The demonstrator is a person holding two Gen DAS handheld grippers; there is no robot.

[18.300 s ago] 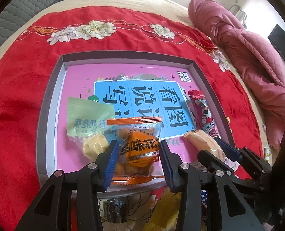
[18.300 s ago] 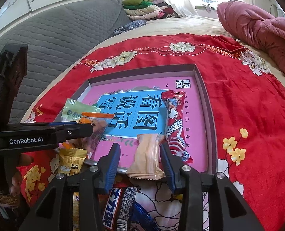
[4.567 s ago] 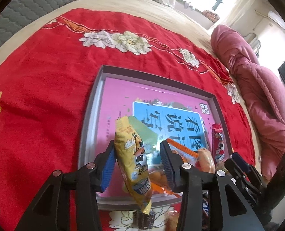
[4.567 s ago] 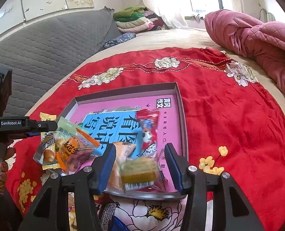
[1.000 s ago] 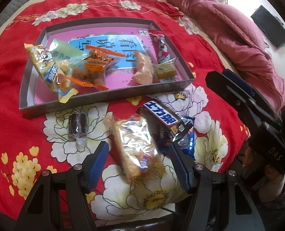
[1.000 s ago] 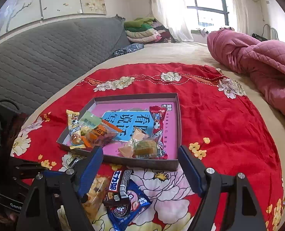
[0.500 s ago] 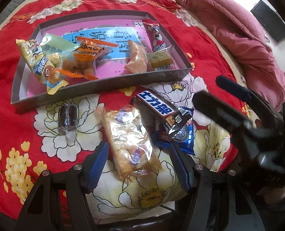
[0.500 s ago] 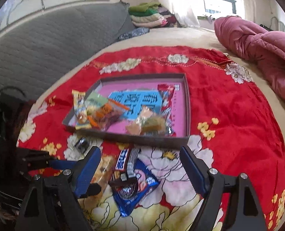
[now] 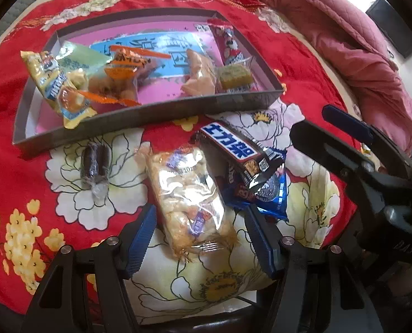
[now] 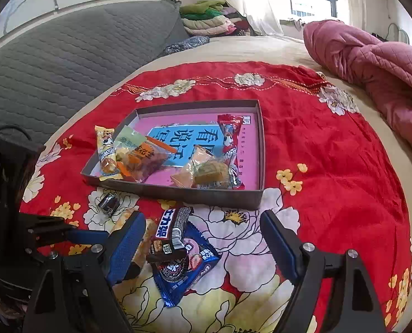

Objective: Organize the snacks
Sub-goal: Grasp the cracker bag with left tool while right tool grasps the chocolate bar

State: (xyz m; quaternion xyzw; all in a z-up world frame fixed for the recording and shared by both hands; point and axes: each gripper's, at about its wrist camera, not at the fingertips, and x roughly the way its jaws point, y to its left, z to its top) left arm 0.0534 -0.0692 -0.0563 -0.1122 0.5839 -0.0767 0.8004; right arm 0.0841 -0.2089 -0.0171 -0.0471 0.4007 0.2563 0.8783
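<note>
Two handheld grippers hover over a red flowered bedspread [image 10: 317, 149] on a bed. The left gripper [image 9: 203, 236] has its jaws open, with a clear-wrapped pastry packet [image 9: 189, 197] lying between them, not pinched. The right gripper [image 10: 203, 242] has its jaws spread wide, having just been opening; a dark chocolate bar [image 10: 169, 236] and a blue cookie packet [image 10: 183, 272] lie between them, nearer the left jaw. Beyond both sets of jaws sits a shallow grey box [image 10: 178, 193] holding several wrapped snacks. A small dark candy [image 9: 94, 163] lies left of the left jaws.
</note>
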